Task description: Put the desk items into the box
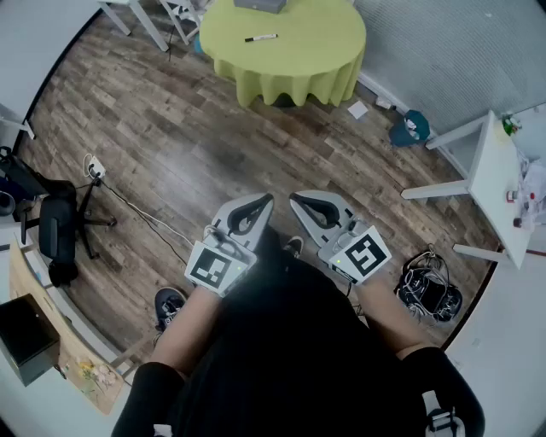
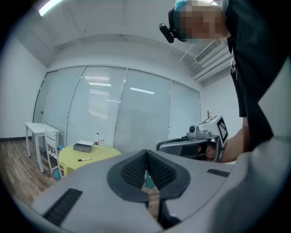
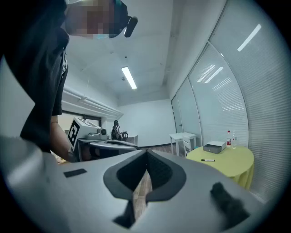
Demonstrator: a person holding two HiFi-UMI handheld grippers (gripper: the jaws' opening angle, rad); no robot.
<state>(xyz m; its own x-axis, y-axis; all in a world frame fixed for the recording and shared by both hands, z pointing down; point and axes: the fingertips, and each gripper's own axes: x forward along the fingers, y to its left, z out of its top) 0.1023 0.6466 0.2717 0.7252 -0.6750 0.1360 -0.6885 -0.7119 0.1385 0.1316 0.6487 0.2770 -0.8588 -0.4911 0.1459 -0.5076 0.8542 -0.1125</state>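
Observation:
A round table with a yellow-green cloth (image 1: pixel 307 47) stands far ahead across the wooden floor. On it lie a black marker (image 1: pixel 261 37) and a grey box (image 1: pixel 260 5). My left gripper (image 1: pixel 265 201) and right gripper (image 1: pixel 295 198) are held side by side close to the person's body, both shut with nothing between the pads. The left gripper view shows its jaws (image 2: pixel 146 154) closed, with the table (image 2: pixel 93 157), marker (image 2: pixel 84 159) and box (image 2: pixel 83 146) far off. The right gripper view shows the same over its shut jaws (image 3: pixel 146 154): marker (image 3: pixel 208 160) and box (image 3: pixel 213 146).
Two bottles (image 2: pixel 97 139) stand behind the box. A white desk (image 1: pixel 495 175) is at the right, a black bag (image 1: pixel 431 292) on the floor near it, a teal object (image 1: pixel 411 128) by the wall. At the left are a black chair (image 1: pixel 55 235) and a floor cable (image 1: pixel 141 213).

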